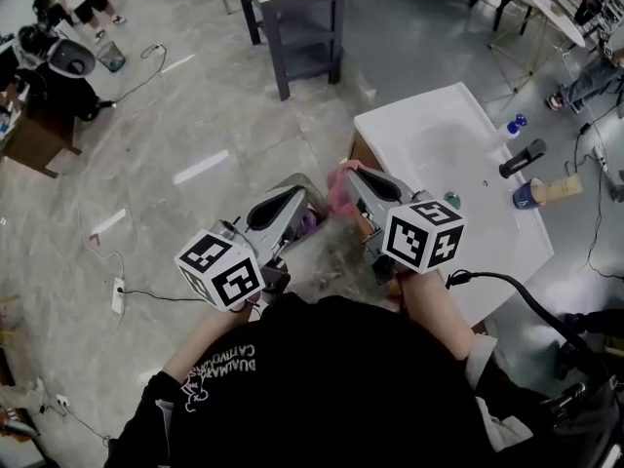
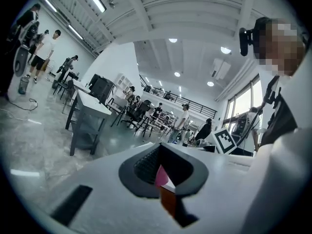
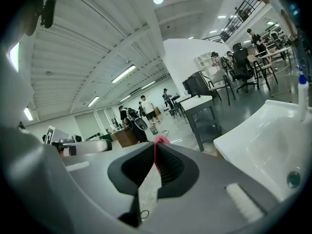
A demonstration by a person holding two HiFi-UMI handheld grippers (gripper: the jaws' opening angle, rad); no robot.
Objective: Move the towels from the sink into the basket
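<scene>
A pink towel hangs in the air between my two grippers, just off the left edge of the white sink. My left gripper is shut on one edge; a pink sliver shows between its jaws. My right gripper is shut on the other edge, with a thin pink fold pinched between its pads. Below them lie a grey fluffy cloth and a bit of purple cloth. The basket itself is hidden under the grippers. The sink basin looks bare.
On the sink's right rim stand a black faucet, a blue cup with a brush and a blue spray bottle. A grey table stands beyond. A power strip and cables lie on the floor at left.
</scene>
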